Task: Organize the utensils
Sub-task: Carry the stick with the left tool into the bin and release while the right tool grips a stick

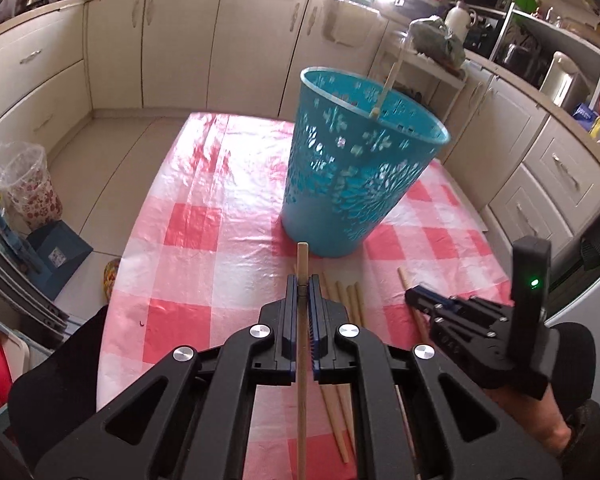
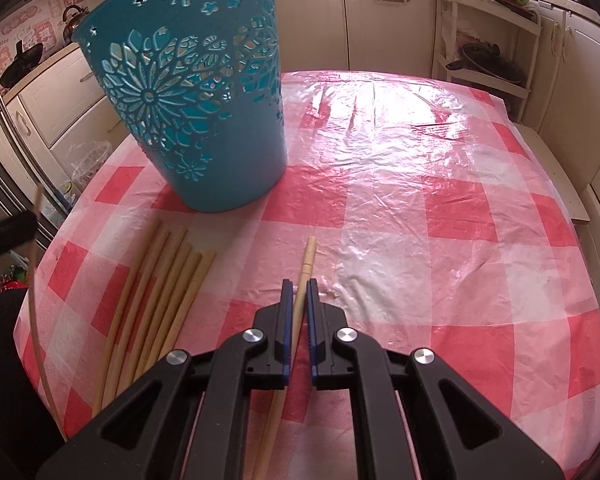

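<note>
A teal cut-out plastic basket (image 1: pixel 356 168) stands on the red-checked table; it also shows in the right wrist view (image 2: pixel 196 92). One wooden chopstick (image 1: pixel 388 80) leans inside it. My left gripper (image 1: pixel 303 280) is shut on a wooden chopstick (image 1: pixel 302 260), held above the table just short of the basket. My right gripper (image 2: pixel 299 286) is shut on another chopstick (image 2: pixel 306 260) lying low at the table; it shows in the left wrist view (image 1: pixel 414 298) too. Several loose chopsticks (image 2: pixel 156 288) lie side by side left of the right gripper.
The table (image 2: pixel 440 208) has a glossy plastic checked cover. Cream kitchen cabinets (image 1: pixel 180 40) surround it. A shelf rack (image 2: pixel 488 40) stands beyond the far right corner. A lined bin (image 1: pixel 28 184) stands on the floor at left.
</note>
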`<action>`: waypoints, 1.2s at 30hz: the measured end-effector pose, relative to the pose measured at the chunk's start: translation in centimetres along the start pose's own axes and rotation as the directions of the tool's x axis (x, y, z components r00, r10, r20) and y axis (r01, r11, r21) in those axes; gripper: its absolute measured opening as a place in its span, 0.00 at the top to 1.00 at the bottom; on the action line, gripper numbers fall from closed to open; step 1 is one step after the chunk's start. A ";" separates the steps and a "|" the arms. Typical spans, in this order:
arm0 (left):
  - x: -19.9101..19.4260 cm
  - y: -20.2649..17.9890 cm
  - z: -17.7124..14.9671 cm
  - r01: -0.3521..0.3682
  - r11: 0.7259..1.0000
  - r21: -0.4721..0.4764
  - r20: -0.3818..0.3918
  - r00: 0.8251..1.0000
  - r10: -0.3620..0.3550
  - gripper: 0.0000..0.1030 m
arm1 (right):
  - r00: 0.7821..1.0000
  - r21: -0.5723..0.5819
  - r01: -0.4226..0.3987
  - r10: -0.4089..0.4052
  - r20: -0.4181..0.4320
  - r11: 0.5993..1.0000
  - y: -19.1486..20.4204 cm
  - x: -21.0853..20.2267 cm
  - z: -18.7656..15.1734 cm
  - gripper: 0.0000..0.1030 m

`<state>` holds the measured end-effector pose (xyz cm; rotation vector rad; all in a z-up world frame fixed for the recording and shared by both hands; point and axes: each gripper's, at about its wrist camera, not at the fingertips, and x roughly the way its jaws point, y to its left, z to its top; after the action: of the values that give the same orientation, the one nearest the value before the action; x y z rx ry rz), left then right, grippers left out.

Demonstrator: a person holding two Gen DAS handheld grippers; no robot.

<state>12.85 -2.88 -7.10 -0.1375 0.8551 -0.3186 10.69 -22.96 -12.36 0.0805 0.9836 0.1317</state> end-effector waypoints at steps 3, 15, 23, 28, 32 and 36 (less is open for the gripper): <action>-2.5 -0.8 1.3 0.028 1.000 0.004 0.068 0.997 -0.029 0.95 | 1.000 -0.009 0.006 -0.006 0.004 1.000 0.3 -0.2 -0.3 0.93; -10.5 -4.8 6.7 0.105 0.989 0.108 0.254 0.958 -0.129 0.95 | 1.000 -0.013 0.007 -0.007 0.008 1.000 0.3 -0.4 -0.5 0.93; -14.1 -6.6 9.2 0.114 0.982 0.153 0.327 0.932 -0.159 0.95 | 1.000 -0.008 0.003 -0.003 0.008 1.000 0.2 -0.4 -0.5 0.93; -15.8 -7.2 11.9 0.073 0.983 0.166 0.410 0.902 -0.136 0.95 | 1.000 -0.001 -0.004 0.004 0.005 1.000 -0.1 -0.3 -0.3 0.93; -13.6 -7.1 13.6 0.041 0.987 0.155 0.425 0.899 -0.104 0.95 | 1.000 0.004 -0.009 0.009 0.004 1.000 -0.2 -0.2 -0.2 0.93; -8.4 -6.6 14.2 -0.003 0.991 0.136 0.388 0.920 -0.051 0.95 | 1.000 0.008 -0.017 0.017 0.005 1.000 -0.4 -0.2 -0.2 0.93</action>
<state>17.02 -6.42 9.74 -0.0819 0.4327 -0.3560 10.49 -23.42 -12.38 0.0962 0.9790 0.1434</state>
